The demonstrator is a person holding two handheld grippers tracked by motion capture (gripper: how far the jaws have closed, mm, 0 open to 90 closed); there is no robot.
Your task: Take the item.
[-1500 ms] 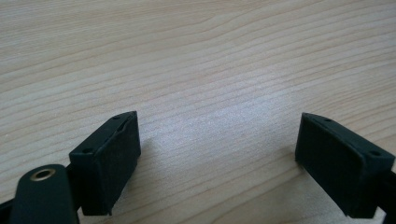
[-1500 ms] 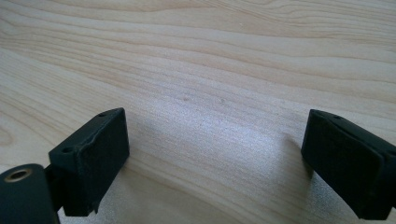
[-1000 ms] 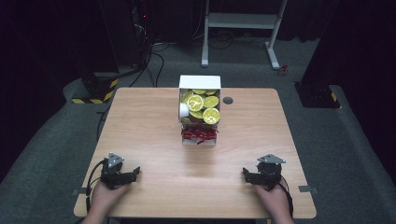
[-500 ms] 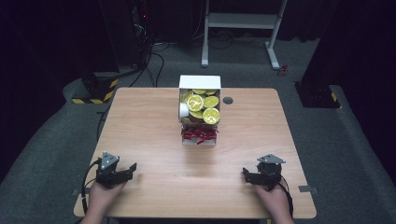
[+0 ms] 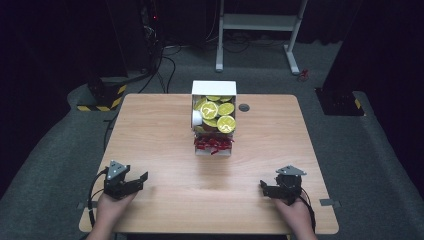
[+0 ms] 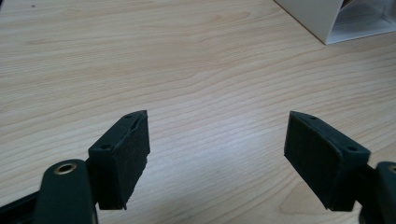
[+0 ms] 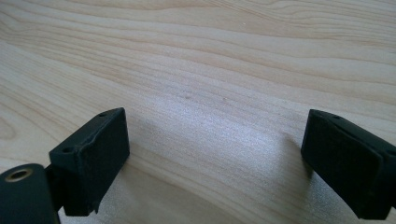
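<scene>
On the wooden table [image 5: 160, 130], an open white box [image 5: 214, 88] at the middle back holds several round yellow-green lidded items [image 5: 218, 114] and a white cup-like piece [image 5: 197, 118]. Directly in front of it, a small white tray holds red pieces [image 5: 213, 143]. My left gripper [image 5: 138, 181] rests near the front left edge, open and empty, and its own view has its jaws [image 6: 217, 140] wide apart over bare wood with a corner of the white box [image 6: 322, 18] far off. My right gripper [image 5: 265, 189] [image 7: 215, 154] sits near the front right, open and empty.
A small black round grommet [image 5: 244, 107] is set in the table to the right of the box. Broad bare wood lies between the grippers and the tray. Dark floor, cables and a white desk frame [image 5: 260, 22] lie beyond the table.
The left gripper has shifted slightly and turned a little on the table. The right gripper has not moved.
</scene>
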